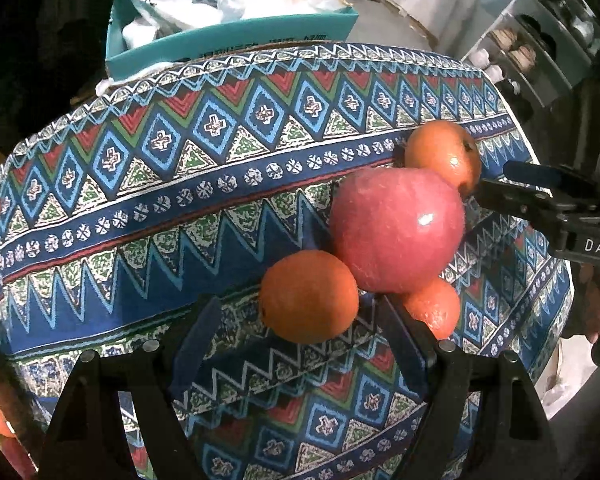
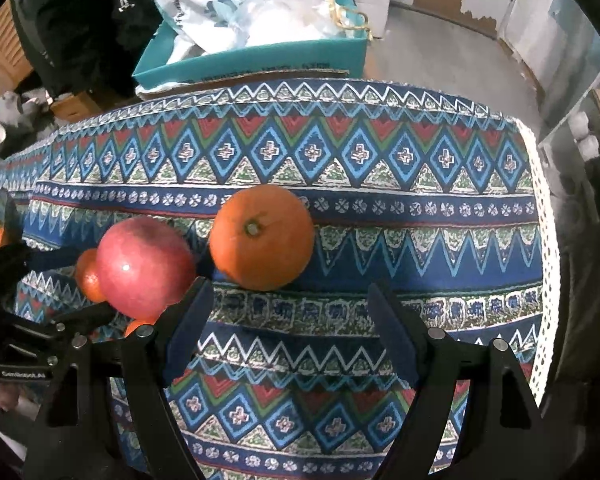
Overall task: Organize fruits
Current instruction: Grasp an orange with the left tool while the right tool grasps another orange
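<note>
Fruit sits bunched on the patterned cloth: a red apple in the middle, w/ oranges touching or just beside it. In the L wrist view one orange lies at the near left of the apple, a second orange behind it, a third half hidden under its near right side. In the R wrist view the big stem-up orange is just right of the apple, prob. the same one seen behind it from the other side.

L claw is wide open, holding nothing, fingers straddling the near orange but not closed on it. R claw also wide open and empty, aimed at cloth just below the stem-up orange; from the L view its tips hover right beside that orange.

Step, as I read it: approach, pre-grasp; nothing sorted yet. No bowl or tray in view, so destination unclear. Next move likely needs one claw to advance so the pads flank an orange at its widest, then close gently. Round fruit may roll and nudge the apple.

Surface: soft blue/red/green woven cloth, lacy white edge at right. More fruit at far left edge of both views. Beyond: a teal box of plastic bags, grey floor, peeling wall, shelving at right.
</note>
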Available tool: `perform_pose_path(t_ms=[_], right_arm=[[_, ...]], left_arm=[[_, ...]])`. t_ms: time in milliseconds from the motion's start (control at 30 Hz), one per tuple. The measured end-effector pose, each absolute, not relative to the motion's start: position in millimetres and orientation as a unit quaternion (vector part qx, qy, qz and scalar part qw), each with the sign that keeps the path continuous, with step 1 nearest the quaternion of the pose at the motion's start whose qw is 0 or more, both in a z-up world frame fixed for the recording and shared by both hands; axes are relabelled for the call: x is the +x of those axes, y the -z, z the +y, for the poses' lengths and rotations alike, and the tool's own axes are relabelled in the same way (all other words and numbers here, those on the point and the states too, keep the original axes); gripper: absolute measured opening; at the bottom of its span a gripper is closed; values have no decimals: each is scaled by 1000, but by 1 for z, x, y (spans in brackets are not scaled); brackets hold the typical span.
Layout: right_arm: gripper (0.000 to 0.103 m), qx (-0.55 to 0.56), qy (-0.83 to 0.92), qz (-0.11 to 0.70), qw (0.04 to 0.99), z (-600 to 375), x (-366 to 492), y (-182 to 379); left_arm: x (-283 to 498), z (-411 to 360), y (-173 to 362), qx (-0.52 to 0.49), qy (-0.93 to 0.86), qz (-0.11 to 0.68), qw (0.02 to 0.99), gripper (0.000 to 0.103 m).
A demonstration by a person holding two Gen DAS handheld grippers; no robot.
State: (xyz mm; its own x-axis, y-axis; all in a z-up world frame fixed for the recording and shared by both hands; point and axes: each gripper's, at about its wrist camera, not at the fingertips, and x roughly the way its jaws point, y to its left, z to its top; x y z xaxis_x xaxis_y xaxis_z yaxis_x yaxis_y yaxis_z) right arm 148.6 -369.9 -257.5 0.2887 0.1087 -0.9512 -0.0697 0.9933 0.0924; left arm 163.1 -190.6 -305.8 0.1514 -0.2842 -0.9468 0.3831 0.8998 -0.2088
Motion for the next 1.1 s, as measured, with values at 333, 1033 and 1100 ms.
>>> perform_pose_path(t_ms=[333, 1033, 1100], right_arm=[[80, 21, -78, 591, 802, -361, 162, 273], [65, 23, -75, 591, 803, -348, 181, 297], [65, 17, -65, 588, 806, -349, 178, 294]], left_arm=[[164, -198, 314, 48, 246, 608, 753, 49], [165, -174, 294, 35, 231, 578, 782, 48], [164, -171, 290, 34, 231, 575, 784, 48]])
